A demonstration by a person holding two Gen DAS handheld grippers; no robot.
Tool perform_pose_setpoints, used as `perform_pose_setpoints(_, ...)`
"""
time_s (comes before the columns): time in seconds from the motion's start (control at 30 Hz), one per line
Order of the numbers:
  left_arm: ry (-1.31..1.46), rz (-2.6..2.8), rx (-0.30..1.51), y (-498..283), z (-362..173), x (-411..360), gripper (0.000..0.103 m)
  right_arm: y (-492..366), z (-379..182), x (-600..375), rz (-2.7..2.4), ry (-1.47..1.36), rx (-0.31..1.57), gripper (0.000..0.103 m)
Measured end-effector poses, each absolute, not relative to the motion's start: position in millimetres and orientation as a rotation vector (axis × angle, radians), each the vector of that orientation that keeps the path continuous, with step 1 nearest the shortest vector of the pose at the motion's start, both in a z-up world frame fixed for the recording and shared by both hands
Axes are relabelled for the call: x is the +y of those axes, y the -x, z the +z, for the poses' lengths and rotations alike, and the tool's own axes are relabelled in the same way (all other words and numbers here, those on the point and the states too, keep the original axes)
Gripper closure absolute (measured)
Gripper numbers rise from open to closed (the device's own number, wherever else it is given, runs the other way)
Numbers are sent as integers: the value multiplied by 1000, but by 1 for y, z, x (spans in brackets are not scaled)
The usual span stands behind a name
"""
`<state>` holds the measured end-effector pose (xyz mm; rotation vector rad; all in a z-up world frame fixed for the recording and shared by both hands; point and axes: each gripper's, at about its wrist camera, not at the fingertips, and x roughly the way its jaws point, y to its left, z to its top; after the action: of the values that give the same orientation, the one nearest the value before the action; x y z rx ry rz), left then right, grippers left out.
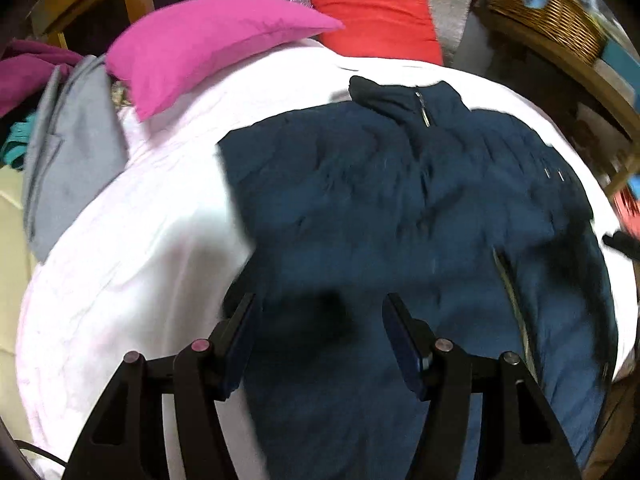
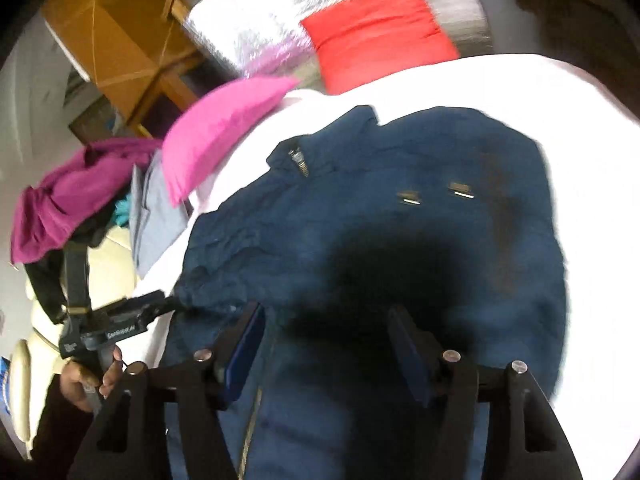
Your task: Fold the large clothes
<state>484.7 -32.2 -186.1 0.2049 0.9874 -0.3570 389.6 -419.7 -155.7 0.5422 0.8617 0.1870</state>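
A navy blue zip-up jacket [image 1: 400, 200] [image 2: 380, 232] lies spread front-up on the white bed cover [image 1: 140, 260] [image 2: 580, 140], collar pointing to the far side. My left gripper [image 1: 320, 308] hovers open over the jacket's lower left part, nothing between its fingers. My right gripper [image 2: 328, 316] is open above the jacket's middle, casting a dark shadow on the cloth, jaws empty. In the right wrist view the left gripper [image 2: 164, 300] shows at the jacket's left edge, held by a hand [image 2: 88, 380]. Both views are motion-blurred.
A pink pillow [image 1: 208, 40] [image 2: 216, 140] and a red pillow [image 1: 376, 16] [image 2: 380, 32] lie at the bed's head. Grey [image 1: 72, 152] and magenta [image 2: 68, 196] garments are piled at the left. A wicker basket [image 1: 552, 12] sits at the right, wooden furniture [image 2: 120, 40] behind.
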Motion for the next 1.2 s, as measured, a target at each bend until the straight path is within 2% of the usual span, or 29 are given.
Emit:
perform_pose_setpoints(0.1,-212,-362,992,-443,-192,-4,33,-340,-152,-444,153,-564,842,35)
perform_pose_setpoints(0.3,-161,-377,1056,-347,-212,51,32,-251,-163,-467,121,-611,855,34)
perform_pose_setpoints(0.53,-70,-430,1148,-280,-235,76,32,-179,-203,-472,91,-720,921,33)
perform_pose_setpoints(0.7,-15,-356,1157,-268,-245,87,32,-141,-221,-475,49,-787,939,33)
perform_pose_setpoints(0.87,-57,-330,1144,-253,-243,82,30,-127,-213,-465,56,-767,927,33)
perform_pose_setpoints(1.03,-119,-255,1027,-237,-210,89,30,-120,-197,-459,52,-737,891,33)
perform_pose_setpoints(1.13,-178,-184,957,-238,-190,81,26,-122,-176,-450,58,-700,838,32)
perform_pose_setpoints(1.2,-189,-178,941,-236,-184,73,25,-129,-165,-441,16,-641,838,29)
